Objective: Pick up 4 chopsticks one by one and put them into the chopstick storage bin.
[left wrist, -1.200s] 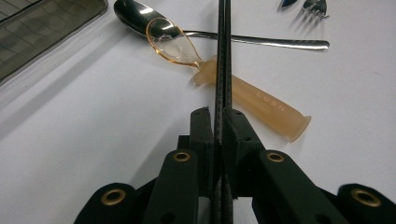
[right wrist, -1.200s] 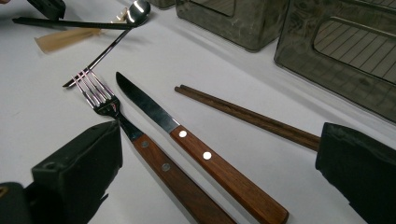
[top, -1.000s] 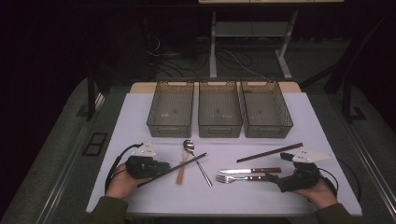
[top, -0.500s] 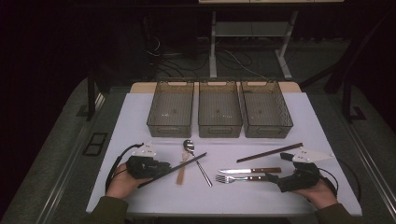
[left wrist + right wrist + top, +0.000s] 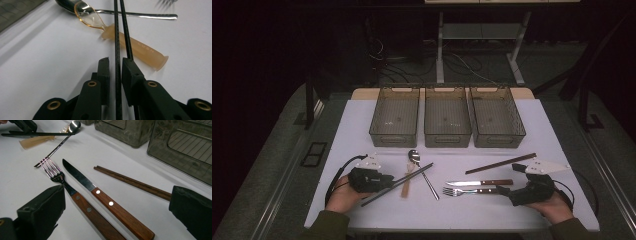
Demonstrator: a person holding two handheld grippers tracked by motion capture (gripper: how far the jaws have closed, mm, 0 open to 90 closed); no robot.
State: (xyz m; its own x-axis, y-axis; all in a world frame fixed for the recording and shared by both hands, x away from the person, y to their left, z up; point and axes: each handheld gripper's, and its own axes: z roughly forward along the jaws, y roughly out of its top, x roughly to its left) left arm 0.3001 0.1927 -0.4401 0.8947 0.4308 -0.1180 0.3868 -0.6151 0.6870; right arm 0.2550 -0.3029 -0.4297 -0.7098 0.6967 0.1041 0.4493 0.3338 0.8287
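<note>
My left gripper (image 5: 388, 182) (image 5: 115, 61) rests on the table at the front left. A pair of black chopsticks (image 5: 404, 180) (image 5: 117, 37) runs between its jaws. The jaws have just been opening, and a thin gap shows on each side of one stick. The sticks cross a translucent amber spoon (image 5: 407, 182) (image 5: 136, 48) and lie beside a metal spoon (image 5: 424, 174) (image 5: 140, 15). My right gripper (image 5: 508, 192) (image 5: 120, 203) stands wide open at the front right. The wooden handles of a fork (image 5: 462, 191) (image 5: 82, 203) and a knife (image 5: 479, 183) (image 5: 110, 203) lie between its jaws, untouched.
Three smoky plastic bins (image 5: 394, 139) (image 5: 447, 140) (image 5: 498, 140) stand in a row at the back of the white table (image 5: 362, 130). A pair of brown wooden chopsticks (image 5: 500, 163) (image 5: 132, 182) lies slanted in front of the right bin.
</note>
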